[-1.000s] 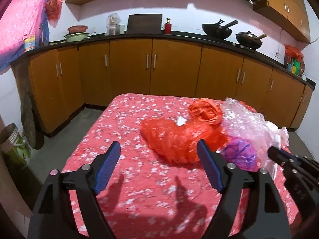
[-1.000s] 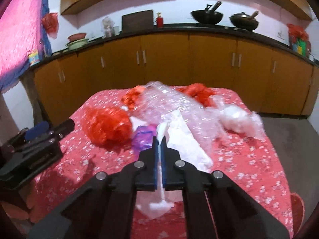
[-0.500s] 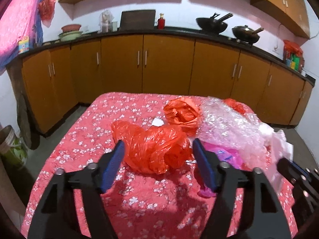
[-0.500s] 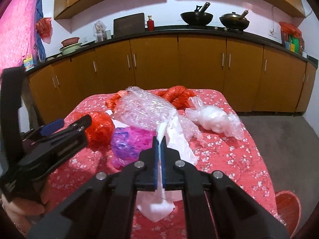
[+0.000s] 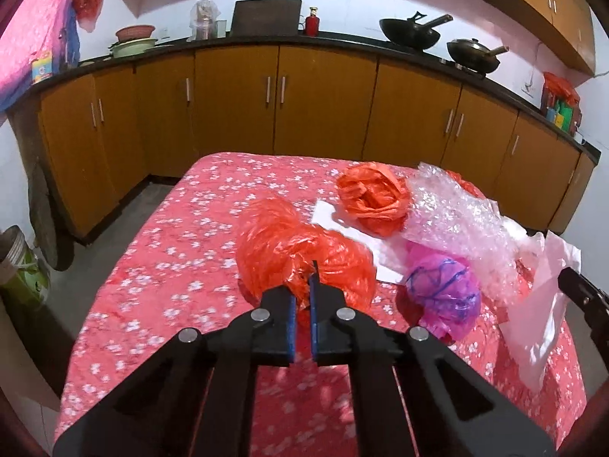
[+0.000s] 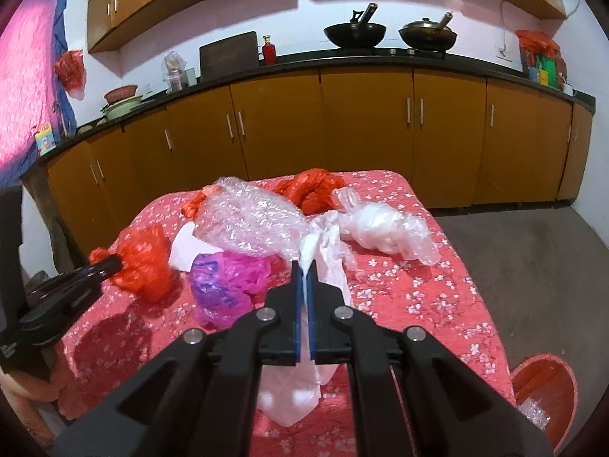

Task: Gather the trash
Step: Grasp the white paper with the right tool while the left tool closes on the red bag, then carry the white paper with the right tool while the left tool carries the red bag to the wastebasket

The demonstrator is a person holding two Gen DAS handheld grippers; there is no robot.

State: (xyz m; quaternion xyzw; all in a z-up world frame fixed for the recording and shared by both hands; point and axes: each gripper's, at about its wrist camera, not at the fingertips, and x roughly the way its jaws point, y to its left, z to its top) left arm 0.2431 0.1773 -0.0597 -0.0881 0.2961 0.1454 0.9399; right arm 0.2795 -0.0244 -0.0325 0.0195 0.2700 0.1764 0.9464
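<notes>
left gripper (image 5: 301, 285): jaws just closed, pinching orange bag (image 5: 300, 255) at table (image 5: 160, 266) centre, bulk toward 12 o'clock | right gripper (image 6: 304, 278): clamped on white bag (image 6: 323, 243), long axis 12–6 o'clock, hanging toward 6

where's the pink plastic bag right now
The pink plastic bag lies on the red floral tablecloth, left of centre in the right wrist view, between the orange bag and the white bag.

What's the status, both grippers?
Left gripper just closed on red bag. Right gripper shut on white bag. Red bin on floor at right, path clear.
</notes>
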